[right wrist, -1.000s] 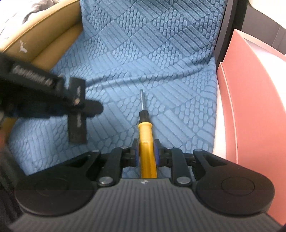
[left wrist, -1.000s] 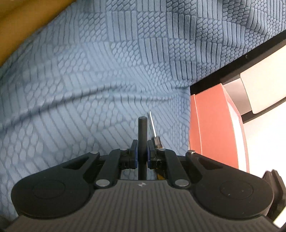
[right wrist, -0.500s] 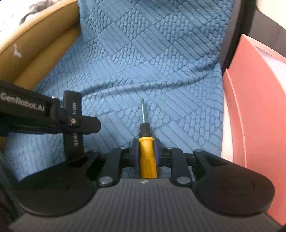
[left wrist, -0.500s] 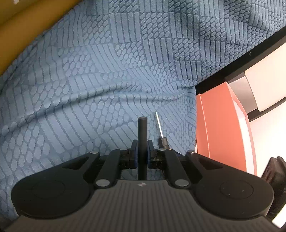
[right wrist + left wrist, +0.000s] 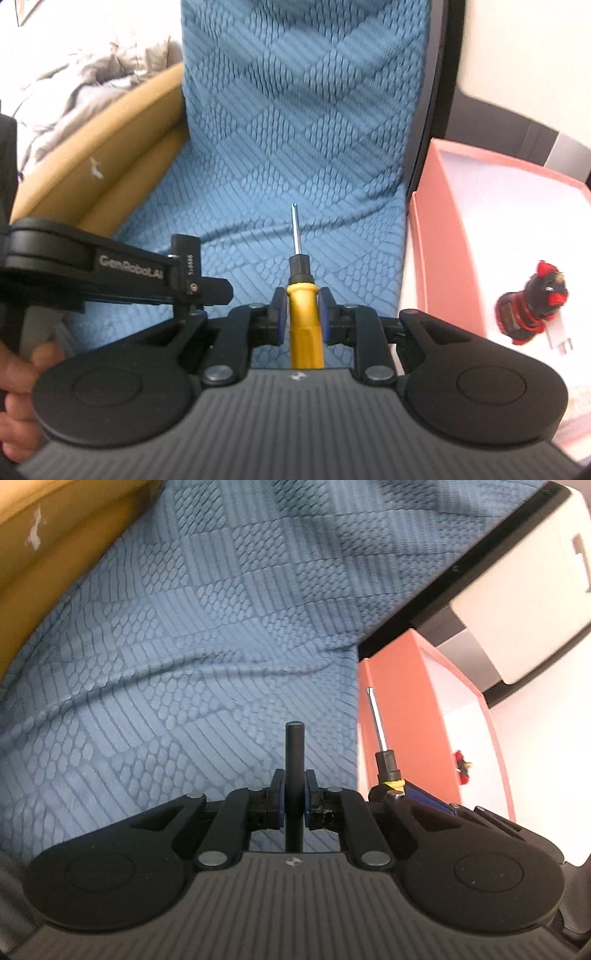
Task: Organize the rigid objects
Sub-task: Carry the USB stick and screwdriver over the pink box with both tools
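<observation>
Left gripper (image 5: 294, 794): jaws narrow, blue pads clamped on a thin black rod (image 5: 294, 753) that stands up between them, its round end above the fingertips. Seen from the right wrist view, the same gripper (image 5: 192, 288) lies side-on at the left edge, and the rod shows as a black stick crossing its fingers. White lettering on the arm reads "GenRobot.AI"; small digits are printed on the stick, too blurred to read with confidence. A hand (image 5: 18, 373) holds its grip at lower left.

Right gripper (image 5: 302, 314): jaws closed on the yellow handle of a screwdriver (image 5: 301, 302) — black collar and bare steel shaft point forward, away from the camera. In the left wrist view the screwdriver (image 5: 382, 751) shows to the right of the rod, its shaft crossing in front of the box wall.

Both tools hang over a blue cloth (image 5: 295, 129) with a scale-and-stripe relief pattern; contact with the cloth cannot be told. The cloth covers a seat with a tan padded edge (image 5: 103, 170) on the left, a white scuff on it. Crumpled grey fabric (image 5: 92, 81) lies beyond that edge.

Pink box (image 5: 439, 236), open-topped with a white floor, sits just right of the cloth. Inside it — a small black-and-red dog figure (image 5: 532, 302) beside a white plug-like piece (image 5: 557, 332). The left wrist view shows the box (image 5: 402, 709) from the side, and the figure (image 5: 461, 768) as a small red-and-black blur.
</observation>
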